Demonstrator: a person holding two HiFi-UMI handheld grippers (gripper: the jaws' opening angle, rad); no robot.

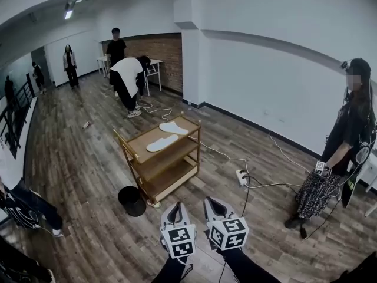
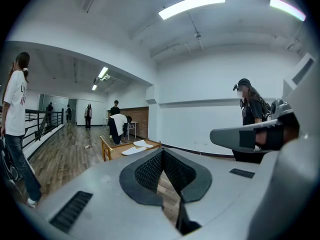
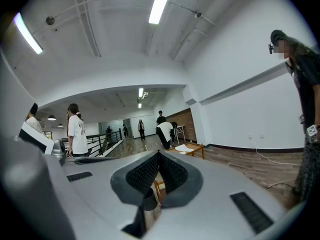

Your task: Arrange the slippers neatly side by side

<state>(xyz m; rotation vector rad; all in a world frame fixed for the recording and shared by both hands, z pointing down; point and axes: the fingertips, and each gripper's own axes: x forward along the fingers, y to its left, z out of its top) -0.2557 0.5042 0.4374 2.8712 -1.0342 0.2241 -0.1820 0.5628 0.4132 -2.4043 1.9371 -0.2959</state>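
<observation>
Two white slippers lie apart on the top shelf of a wooden cart [image 1: 131, 141]: one [image 1: 173, 128] near the far corner, the other [image 1: 162, 143] closer to the middle, at an angle to the first. Both grippers are held low at the bottom of the head view, well short of the cart. My left gripper [image 1: 175, 209] and right gripper [image 1: 213, 205] are shut, with their tips meeting and nothing between them. The left gripper view shows the slippers [image 2: 134, 150] beyond its jaws. In the right gripper view one slipper [image 3: 184, 148] shows on the cart.
A black bucket [image 1: 131, 200] stands on the wood floor by the cart's near corner. A power strip [image 1: 242, 177] with cables lies to the right. A person [image 1: 347, 140] stands at the right wall, others at the back and left, by a railing [image 1: 15, 108].
</observation>
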